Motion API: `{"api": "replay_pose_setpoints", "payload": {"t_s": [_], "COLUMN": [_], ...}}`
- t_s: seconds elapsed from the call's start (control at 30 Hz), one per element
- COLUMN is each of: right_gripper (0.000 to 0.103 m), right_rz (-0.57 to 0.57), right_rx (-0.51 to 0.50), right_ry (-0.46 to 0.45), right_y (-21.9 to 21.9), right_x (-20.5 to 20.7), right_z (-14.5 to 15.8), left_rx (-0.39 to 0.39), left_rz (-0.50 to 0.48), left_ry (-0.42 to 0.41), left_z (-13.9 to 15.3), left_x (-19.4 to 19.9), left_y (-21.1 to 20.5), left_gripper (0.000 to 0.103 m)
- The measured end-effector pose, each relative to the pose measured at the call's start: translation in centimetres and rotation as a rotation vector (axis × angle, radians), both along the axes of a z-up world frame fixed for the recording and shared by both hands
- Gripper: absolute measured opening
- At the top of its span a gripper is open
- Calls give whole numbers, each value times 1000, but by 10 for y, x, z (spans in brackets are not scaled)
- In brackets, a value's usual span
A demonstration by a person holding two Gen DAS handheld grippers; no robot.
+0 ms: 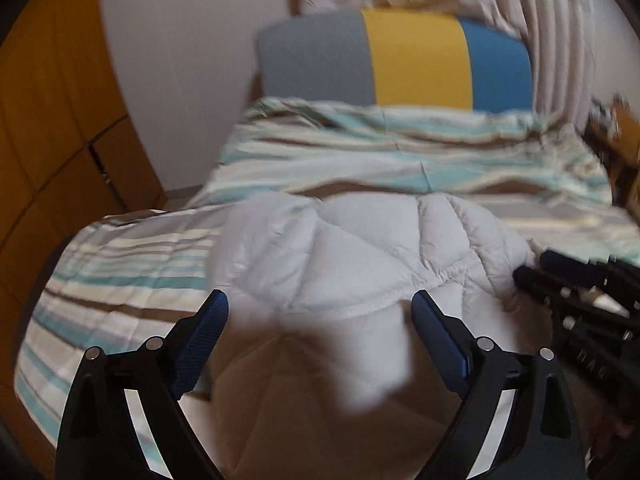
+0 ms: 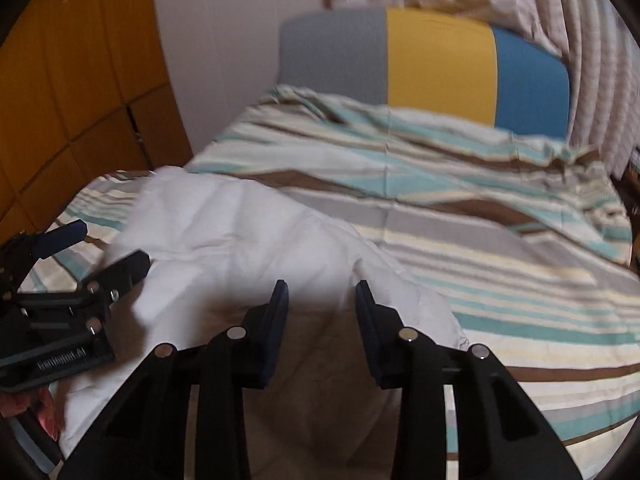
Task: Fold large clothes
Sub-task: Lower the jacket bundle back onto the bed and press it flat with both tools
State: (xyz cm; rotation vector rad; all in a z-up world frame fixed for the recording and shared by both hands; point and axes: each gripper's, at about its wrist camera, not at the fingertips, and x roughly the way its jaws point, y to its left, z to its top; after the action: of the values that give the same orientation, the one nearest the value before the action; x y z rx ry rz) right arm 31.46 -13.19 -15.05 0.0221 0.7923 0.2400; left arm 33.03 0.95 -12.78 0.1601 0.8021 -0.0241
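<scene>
Garment: white quilted padded jacket (image 1: pixel 360 248) lay on the striped bedspread (image 1: pixel 400 152), at 12 o'clock from both grippers, spread for folding.
Left gripper (image 1: pixel 320 312): jaws wide apart, empty.
Right gripper (image 2: pixel 320 300): jaws narrowly apart, gripping nothing.

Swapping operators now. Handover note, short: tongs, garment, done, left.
Left tongs: open wide, empty, above the white quilted jacket.
Right tongs: narrower gap, nothing visibly pinched; the pads do not press on fabric.
Jacket lies bunched at the near edge of the striped bedspread, neither tongs holding it.
Done: cannot tell how many folds; it looks bundled, not flat.
Left: regrasp, finish and flatten the fold.
</scene>
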Motion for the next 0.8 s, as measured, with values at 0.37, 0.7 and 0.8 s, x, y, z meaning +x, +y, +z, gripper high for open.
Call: {"api": "replay_pose_setpoints", "payload": {"t_s": [0.37, 0.7, 0.8], "right_gripper": [32, 32, 32], "right_rz": [-49, -78, -72], "right_rx": [36, 0, -19], "right_ry": [77, 51, 35], "right_y": [-13, -5, -3], "right_x": [34, 43, 41], "right_z": [-56, -72, -72], "left_rx": [-92, -54, -50], "left_rz": [4, 29, 9], "left_ry": [103, 84, 91], "left_z": [-53, -68, -59], "left_x": [41, 45, 35], "left_y": [6, 2, 0], "left_gripper": [92, 95, 95]}}
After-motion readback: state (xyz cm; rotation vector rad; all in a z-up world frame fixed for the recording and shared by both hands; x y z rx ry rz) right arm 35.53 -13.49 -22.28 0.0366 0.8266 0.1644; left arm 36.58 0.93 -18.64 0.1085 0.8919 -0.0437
